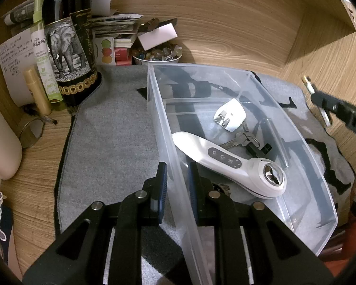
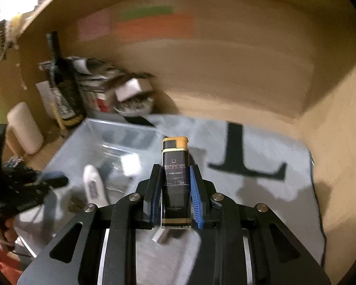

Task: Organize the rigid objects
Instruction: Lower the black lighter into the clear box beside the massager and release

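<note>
Right wrist view is motion-blurred: bin (image 2: 99,137) contents smeared, wall notes (image 2: 154,27) unreadable

Lighting: warm, dim indoor light. Left wrist view: sharp; glare on the massager's chrome head (image 1: 273,175); the wine bottle (image 1: 70,45) casts a shadow on the grey mat (image 1: 111,142). Right wrist view: heavy motion blur (only the held lighter (image 2: 175,180) stays crisp). Both: fisheye bending, black vignetted corners.

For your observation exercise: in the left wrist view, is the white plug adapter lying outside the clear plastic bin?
No, the white plug adapter lies inside the clear plastic bin, beside the keys.
</note>
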A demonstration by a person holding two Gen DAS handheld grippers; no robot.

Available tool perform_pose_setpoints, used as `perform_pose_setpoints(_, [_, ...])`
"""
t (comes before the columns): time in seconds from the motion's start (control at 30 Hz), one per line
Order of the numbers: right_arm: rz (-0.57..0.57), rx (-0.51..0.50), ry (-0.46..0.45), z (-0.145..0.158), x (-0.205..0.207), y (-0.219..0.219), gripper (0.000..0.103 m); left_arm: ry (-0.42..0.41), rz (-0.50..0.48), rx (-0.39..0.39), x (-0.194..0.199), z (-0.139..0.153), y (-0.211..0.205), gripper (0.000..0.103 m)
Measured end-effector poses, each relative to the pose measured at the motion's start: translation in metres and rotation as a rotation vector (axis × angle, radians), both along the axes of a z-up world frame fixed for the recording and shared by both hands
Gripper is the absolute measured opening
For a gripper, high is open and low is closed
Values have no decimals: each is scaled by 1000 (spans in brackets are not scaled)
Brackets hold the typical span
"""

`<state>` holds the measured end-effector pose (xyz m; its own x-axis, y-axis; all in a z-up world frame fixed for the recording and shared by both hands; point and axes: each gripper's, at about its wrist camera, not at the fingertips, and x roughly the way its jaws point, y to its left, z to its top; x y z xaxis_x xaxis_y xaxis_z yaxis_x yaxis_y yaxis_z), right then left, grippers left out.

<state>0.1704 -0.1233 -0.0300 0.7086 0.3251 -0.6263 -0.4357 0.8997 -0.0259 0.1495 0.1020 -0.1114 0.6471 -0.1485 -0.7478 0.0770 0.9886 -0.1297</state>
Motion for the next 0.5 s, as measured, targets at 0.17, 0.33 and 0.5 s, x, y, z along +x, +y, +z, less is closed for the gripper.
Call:
perform_pose_setpoints(0.17, [82, -25, -10, 0, 2, 29, 21, 0, 0, 0, 0, 0, 0, 18])
perform_pose_setpoints(0.33, [139, -65, 13, -9, 8, 48, 21, 0, 1, 0, 0, 0, 0, 18])
perform_pose_setpoints(0.5, [186, -111, 60, -22, 14, 65, 21, 0, 1, 0, 0, 0, 0, 18])
